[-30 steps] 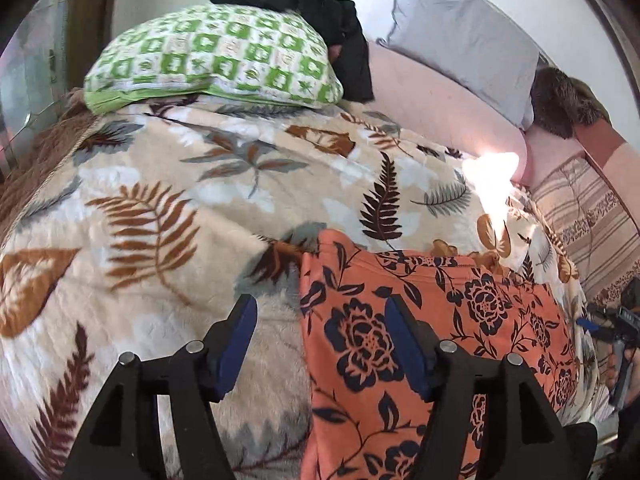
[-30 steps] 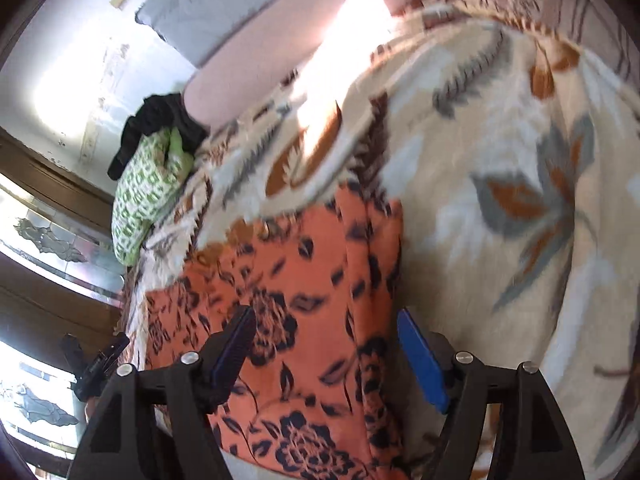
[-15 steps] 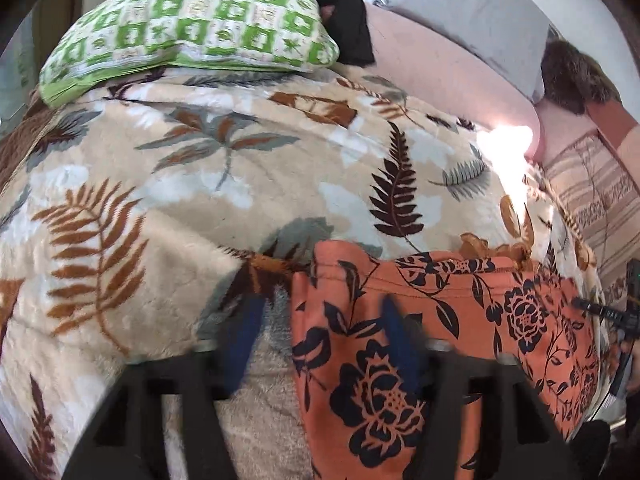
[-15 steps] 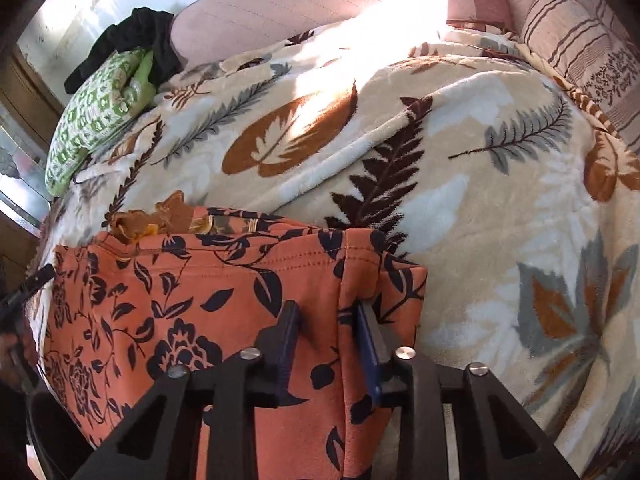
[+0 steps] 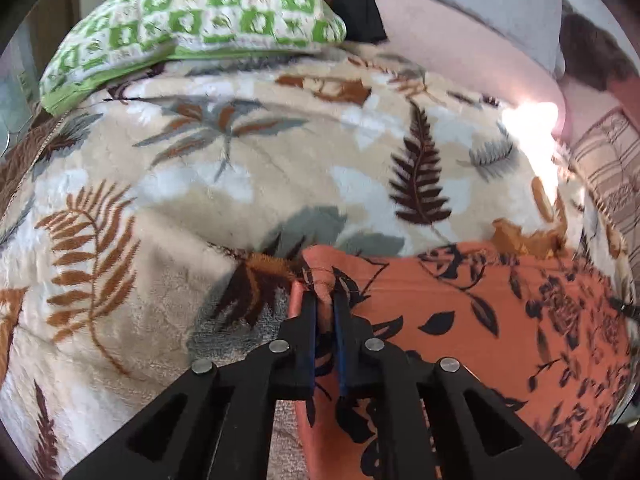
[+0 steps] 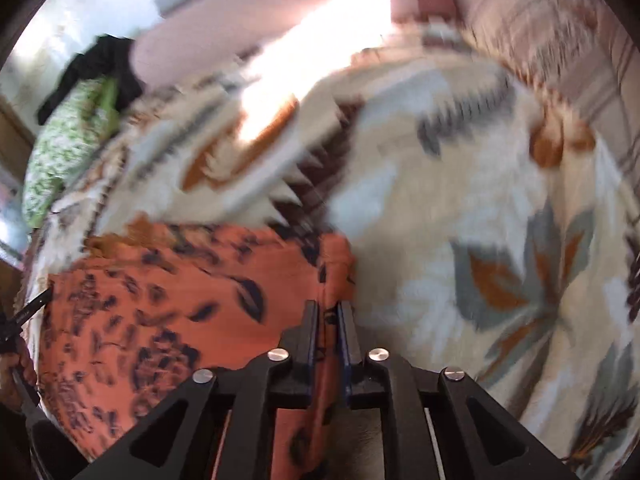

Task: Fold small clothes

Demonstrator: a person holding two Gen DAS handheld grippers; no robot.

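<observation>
Barely begun: orange floral garment (image 5: 480, 320) spread flat, unfolded, on leaf-print blanket (image 5: 200, 184), far corners pinched in clamped left gripper (image 5: 325, 300) and right gripper (image 6: 328, 308), every fold yet unmade.

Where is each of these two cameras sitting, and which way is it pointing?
Left wrist view: sits on the left gripper, looking forward along its jaws, shut on the left corner of the orange floral garment; beyond lie the leaf-print blanket and green checked pillow.
Right wrist view: sits on the right gripper, its jaws shut on the garment's right corner; at the left edge the person's other hand and gripper show. It is blurred.
Both share the garment, blanket and pillow.
</observation>
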